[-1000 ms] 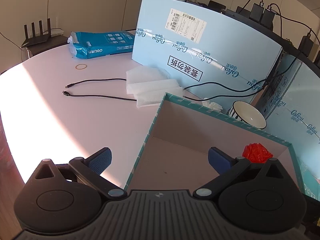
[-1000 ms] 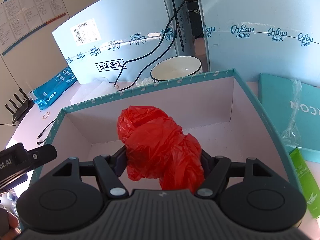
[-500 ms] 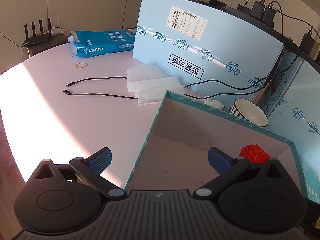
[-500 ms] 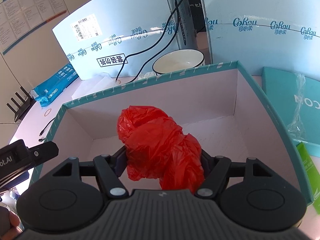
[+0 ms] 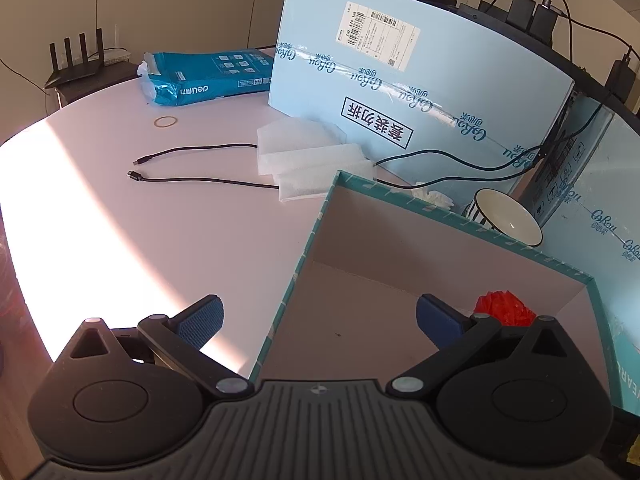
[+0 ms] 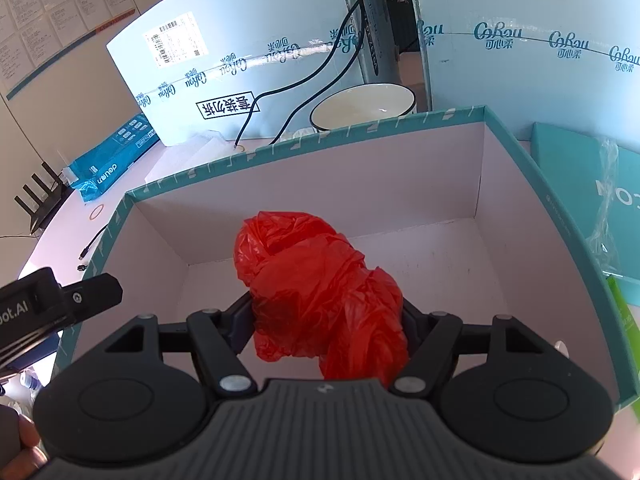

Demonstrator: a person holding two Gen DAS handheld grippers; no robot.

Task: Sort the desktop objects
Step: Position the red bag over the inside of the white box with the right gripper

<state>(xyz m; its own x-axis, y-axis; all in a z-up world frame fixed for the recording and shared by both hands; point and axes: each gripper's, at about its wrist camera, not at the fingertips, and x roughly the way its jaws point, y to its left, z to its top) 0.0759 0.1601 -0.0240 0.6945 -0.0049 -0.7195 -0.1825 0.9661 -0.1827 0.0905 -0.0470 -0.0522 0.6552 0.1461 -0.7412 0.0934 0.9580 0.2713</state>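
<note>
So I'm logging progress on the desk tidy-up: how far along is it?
Early. Nothing visible lies loose in the teal box yet. In hand: the right gripper holds a crumpled red plastic bag over the box's inside, jaws closed on it. The left gripper is open and empty. Left on the table: the black cables, white foam sheets, rubber band, bowl and blue paper pack.

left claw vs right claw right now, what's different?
The left claw stands wide open with nothing between its blue pads, while the right claw is closed on the crumpled red plastic bag. The left claw straddles the left wall of the teal box, one finger outside over the table; the right claw sits wholly over the box interior. Shared: both are black, angled downward and at the same box.
</note>
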